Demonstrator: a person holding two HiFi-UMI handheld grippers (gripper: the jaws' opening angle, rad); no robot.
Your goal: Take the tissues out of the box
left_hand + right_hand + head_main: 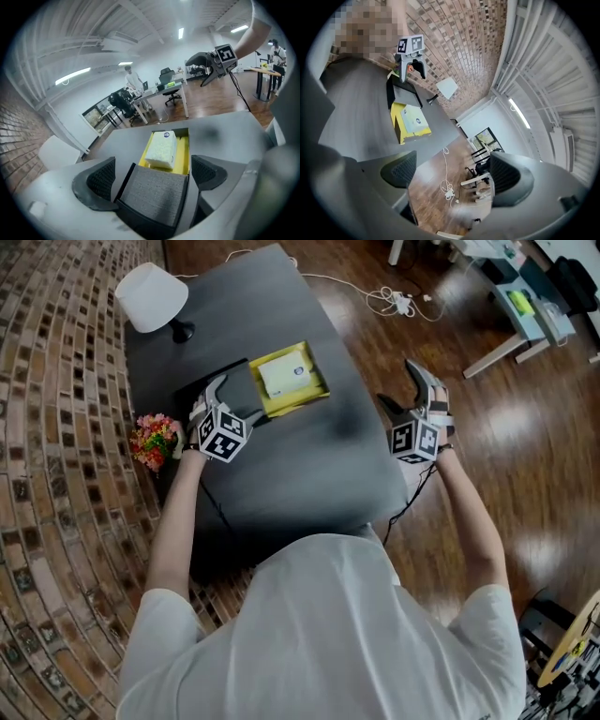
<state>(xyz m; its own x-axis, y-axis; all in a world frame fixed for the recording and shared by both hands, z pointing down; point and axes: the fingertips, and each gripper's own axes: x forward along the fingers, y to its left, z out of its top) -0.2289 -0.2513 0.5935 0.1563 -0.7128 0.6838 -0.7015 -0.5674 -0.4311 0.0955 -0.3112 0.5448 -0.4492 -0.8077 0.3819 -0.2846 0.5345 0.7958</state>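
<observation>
Holding your left gripper (152, 174) low over the dark grey table (309, 474), you have its jaws standing apart with the box's black lid (152, 194) between them. The lid lies flat, grey lining up, and the two pads flank its side edges closely. I see no pad pressing on it, so nothing is gripped. Straight ahead of those jaws, just past the lid's far edge, sits the open yellow box (184, 154). The white pack of tissues (161, 149) lies inside it, untouched.

Your right gripper (401, 388) hangs off the table's right edge, above the wooden floor (525, 446). Its jaws are spread wide and empty; through them you see only floorboards and a white cable (447, 187). From that gripper, the box and the tissues lie well apart, ahead and off to its left, with bare tabletop between.

Just to the outer left of your left gripper a bunch of flowers (155, 439) sits at the table's edge. A white lamp (150, 296) stands farther ahead on that same side.
</observation>
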